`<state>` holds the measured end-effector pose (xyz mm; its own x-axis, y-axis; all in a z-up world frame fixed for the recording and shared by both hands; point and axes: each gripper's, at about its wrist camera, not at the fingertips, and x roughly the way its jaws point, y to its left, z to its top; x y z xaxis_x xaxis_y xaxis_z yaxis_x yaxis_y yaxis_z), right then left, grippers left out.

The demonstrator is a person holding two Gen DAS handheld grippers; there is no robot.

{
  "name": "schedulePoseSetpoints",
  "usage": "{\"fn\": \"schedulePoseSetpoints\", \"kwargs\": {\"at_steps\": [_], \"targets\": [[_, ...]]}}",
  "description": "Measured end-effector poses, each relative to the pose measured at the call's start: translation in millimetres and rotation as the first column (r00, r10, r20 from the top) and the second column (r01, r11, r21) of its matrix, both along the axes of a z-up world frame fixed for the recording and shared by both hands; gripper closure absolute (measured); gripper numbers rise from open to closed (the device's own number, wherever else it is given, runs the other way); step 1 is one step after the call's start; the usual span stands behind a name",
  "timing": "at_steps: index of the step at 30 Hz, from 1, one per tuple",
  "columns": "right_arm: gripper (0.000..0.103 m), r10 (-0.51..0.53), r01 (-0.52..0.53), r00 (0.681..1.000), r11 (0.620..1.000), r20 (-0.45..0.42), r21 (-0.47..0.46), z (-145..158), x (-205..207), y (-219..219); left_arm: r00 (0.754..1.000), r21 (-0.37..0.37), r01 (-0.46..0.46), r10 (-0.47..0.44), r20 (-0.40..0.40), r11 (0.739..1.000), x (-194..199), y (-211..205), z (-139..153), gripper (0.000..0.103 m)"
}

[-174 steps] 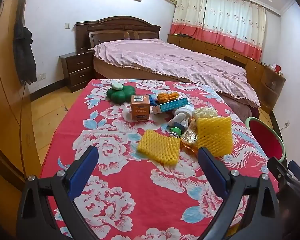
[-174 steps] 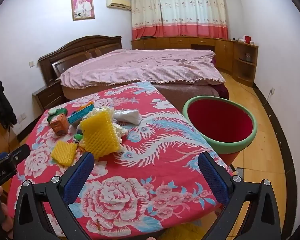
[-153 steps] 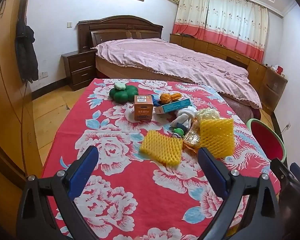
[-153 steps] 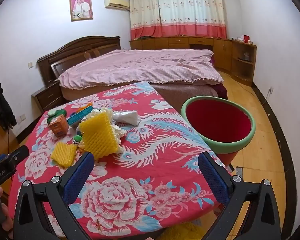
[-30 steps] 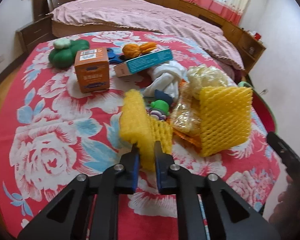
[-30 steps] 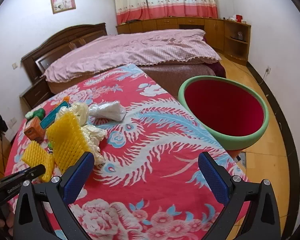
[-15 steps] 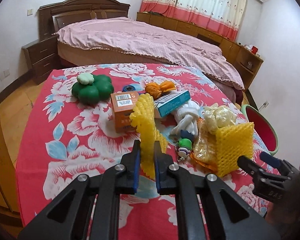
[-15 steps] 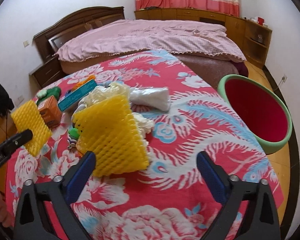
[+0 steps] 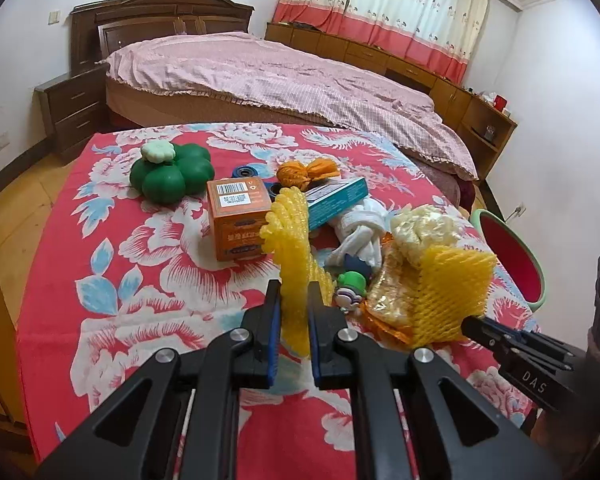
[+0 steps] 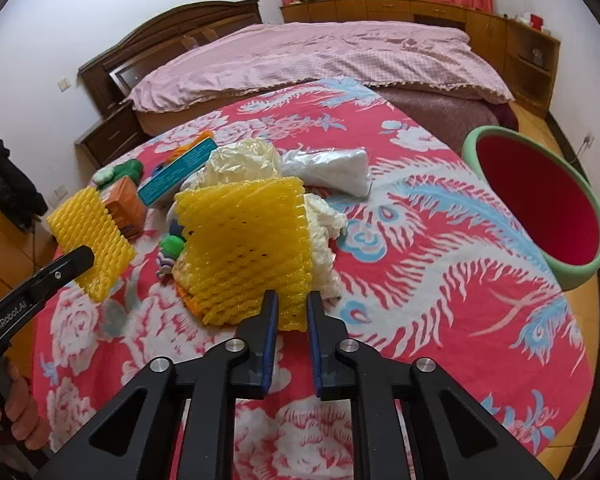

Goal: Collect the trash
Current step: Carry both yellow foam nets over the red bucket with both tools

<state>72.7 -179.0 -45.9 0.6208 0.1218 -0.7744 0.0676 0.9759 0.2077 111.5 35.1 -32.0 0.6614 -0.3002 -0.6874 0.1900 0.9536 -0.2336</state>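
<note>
Two yellow foam fruit nets are in hand over the red floral tablecloth [image 9: 112,280]. My left gripper [image 9: 293,288] is shut on the smaller foam net [image 9: 290,232], which stands upright above the cloth; the smaller foam net [image 10: 90,240] also shows at the left of the right wrist view. The jaws of my right gripper [image 10: 290,298] are closing, and their pads pinch the lower edge of the larger foam net [image 10: 248,248], which rests on the trash pile. A red bin with a green rim [image 10: 572,272] stands on the floor beside the table's right edge.
On the cloth lie an orange box [image 9: 238,216], a teal box [image 9: 336,200], a green flower-shaped toy [image 9: 172,170], a small toy figure [image 9: 350,284], crumpled pale wrap [image 10: 240,160] and a white plastic bag [image 10: 332,168]. A bed [image 9: 280,76] stands beyond the table.
My right gripper came in from wide open and closed on the larger net's edge. My left gripper lifted the smaller net off the cloth and now holds it still.
</note>
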Motion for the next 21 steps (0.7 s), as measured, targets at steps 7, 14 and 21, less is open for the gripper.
{"fn": "schedulePoseSetpoints", "kwargs": {"at_steps": [7,14,21], "targets": [[0.093,0.018,-0.020,0.997,1.000,0.079,0.023,20,-21,-7,1.000,0.005,-0.015,0.014,0.027,1.000,-18,-6,16,0.092],[0.093,0.017,-0.023,0.987,0.999,0.160,0.041,46,-35,-24,0.999,-0.001,0.000,0.000,0.040,1.000,-27,-22,34,0.092],[0.093,-0.054,0.044,0.975,0.998,0.213,0.051,67,-47,-57,0.996,-0.016,0.064,-0.063,0.059,0.998,-31,-51,56,0.092]]}}
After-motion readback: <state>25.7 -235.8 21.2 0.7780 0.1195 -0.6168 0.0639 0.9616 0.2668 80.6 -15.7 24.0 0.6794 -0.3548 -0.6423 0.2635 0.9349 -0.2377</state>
